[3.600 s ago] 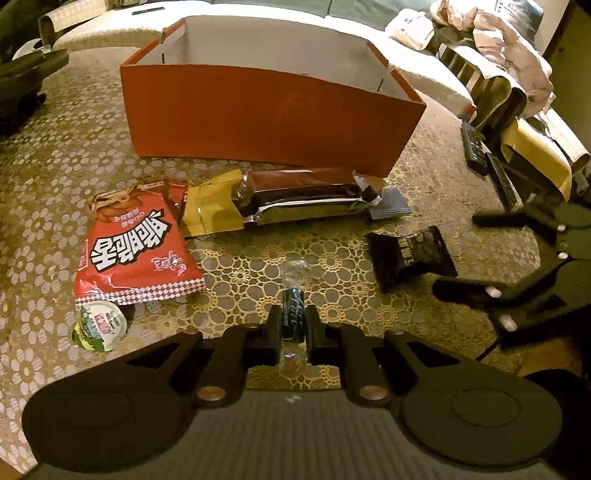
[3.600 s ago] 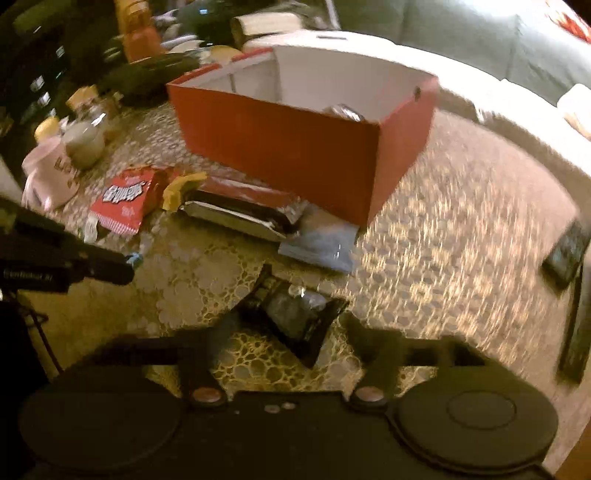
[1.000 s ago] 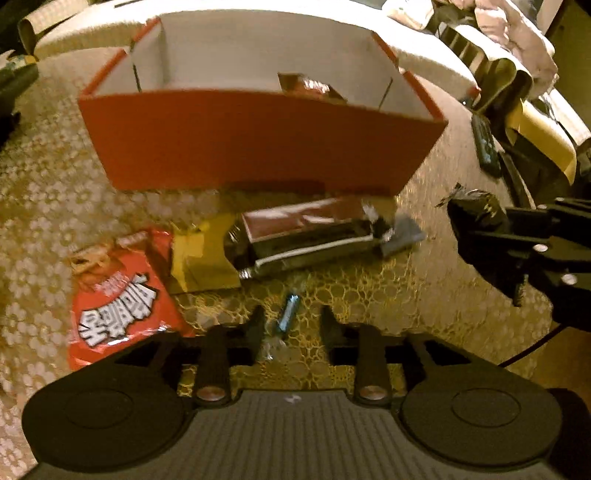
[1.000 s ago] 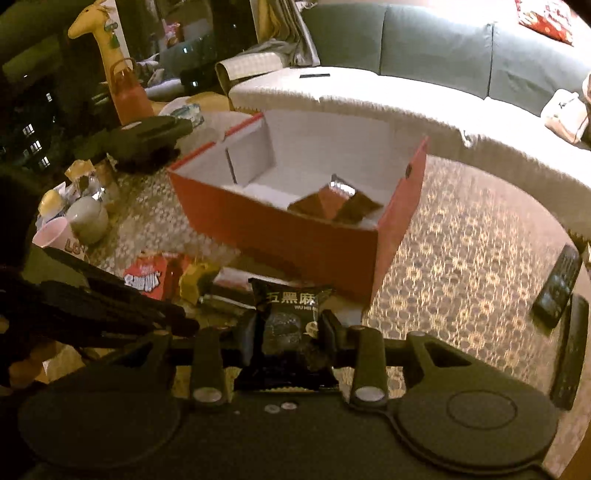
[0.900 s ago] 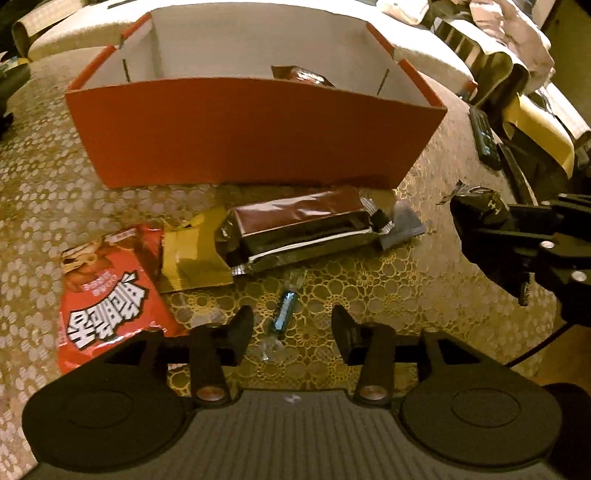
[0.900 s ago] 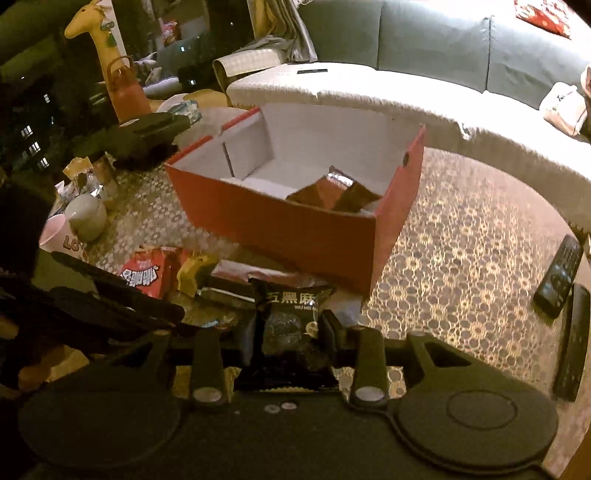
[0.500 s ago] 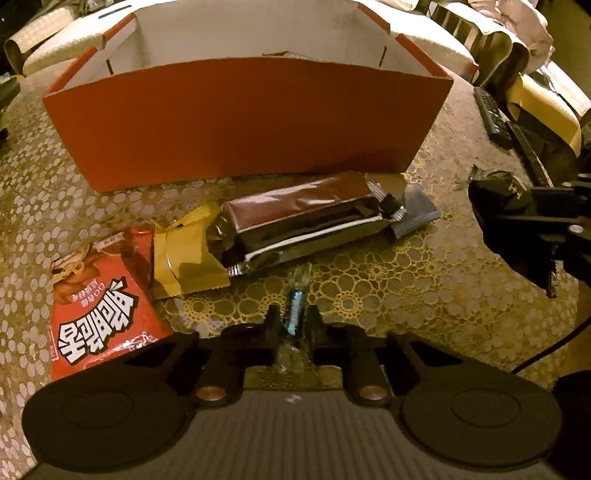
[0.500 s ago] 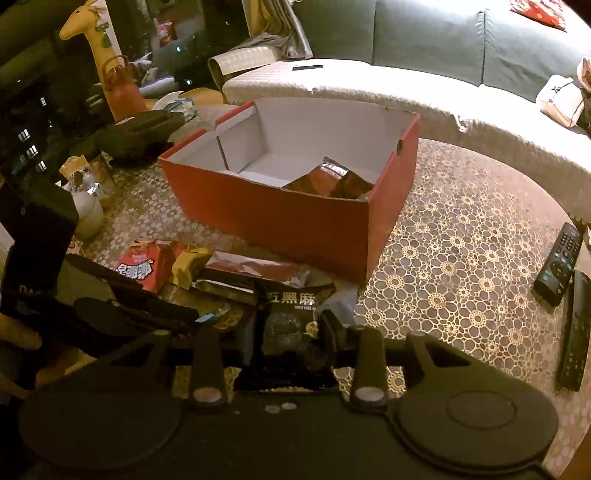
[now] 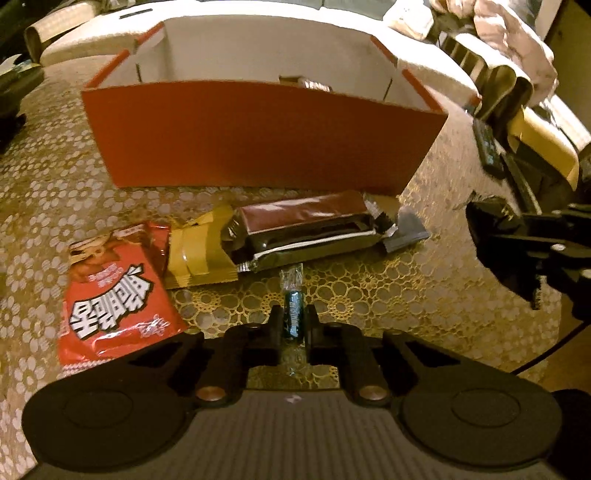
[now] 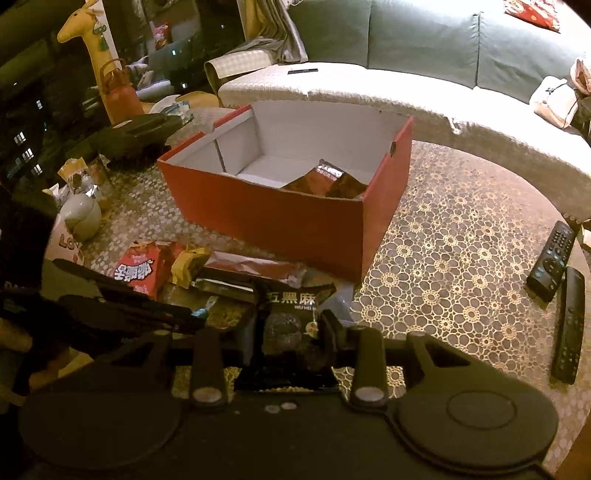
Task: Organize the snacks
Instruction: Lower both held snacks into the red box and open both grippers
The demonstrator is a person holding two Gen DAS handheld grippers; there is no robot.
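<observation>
left gripper (image 9: 293, 320) is pinched tight on a small teal candy (image 9: 293, 314) just above the tablecloth; right gripper (image 10: 291, 328) clamps a black packet (image 10: 291, 325). the slim candy (slick wrapper) could slip before reaching the red box (image 9: 258, 136).

A: What surrounds the table (image 10: 461, 236) with its gold lace-patterned cloth?

B: A long pale sofa (image 10: 406, 48) curves behind it. Two dark remote controls (image 10: 554, 258) lie side by side near the table's right edge.

A: And on the left?

B: A yellow toy giraffe (image 10: 83, 33) stands beyond the table's left edge, with a red kettle (image 10: 120, 96) just beside it. A pale round teapot (image 10: 81, 214) sits on the table's left side.
</observation>
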